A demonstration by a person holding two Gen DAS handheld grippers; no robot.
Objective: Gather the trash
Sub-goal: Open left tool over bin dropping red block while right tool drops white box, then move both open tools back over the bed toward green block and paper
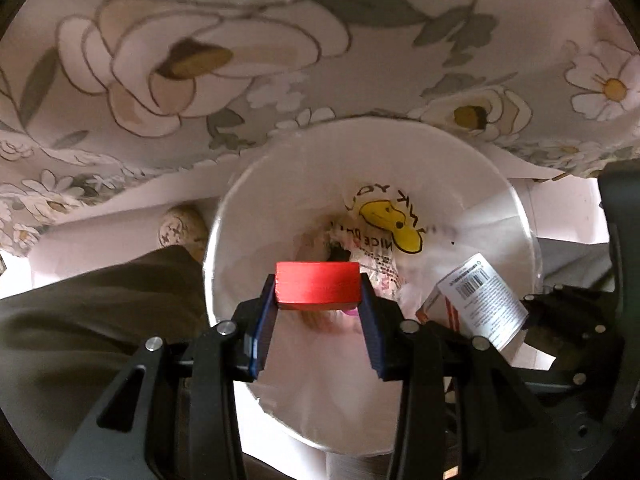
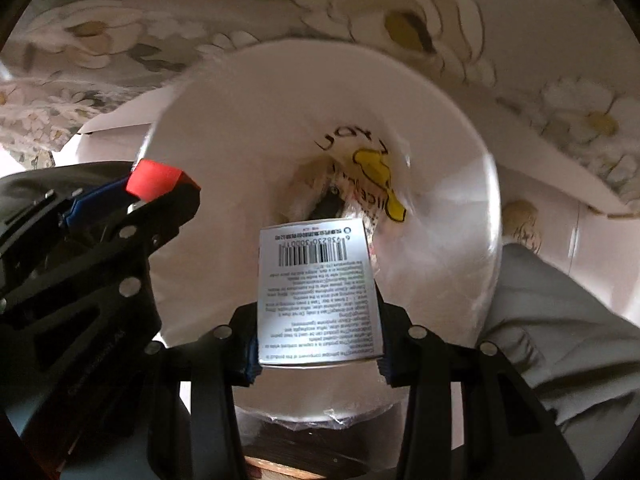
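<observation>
The left hand-held gripper (image 1: pixel 318 306) points down into a white bin (image 1: pixel 516 216), its blue pads clamped on a red block (image 1: pixel 318 286) just above the opening. The right hand-held gripper (image 2: pixel 318 360) holds a silver box (image 2: pixel 318 292) with a barcode and small print, also over the bin's mouth; the print is too small to read. In the left wrist view this box (image 1: pixel 482 300) shows near the bin's right rim, its lower end hidden behind the black frame.

Deep in the bin lies a plastic bag with a yellow smiley (image 1: pixel 390 222) and other crumpled rubbish, blurred and hard to make out. The bin's near rim is cut off behind each gripper's arms.

Beyond the bin hangs a floral bed cover (image 1: pixel 192 60). A trouser leg (image 1: pixel 92 320) and a slippered foot (image 1: pixel 182 230) show beside the bin, the foot half hidden.
</observation>
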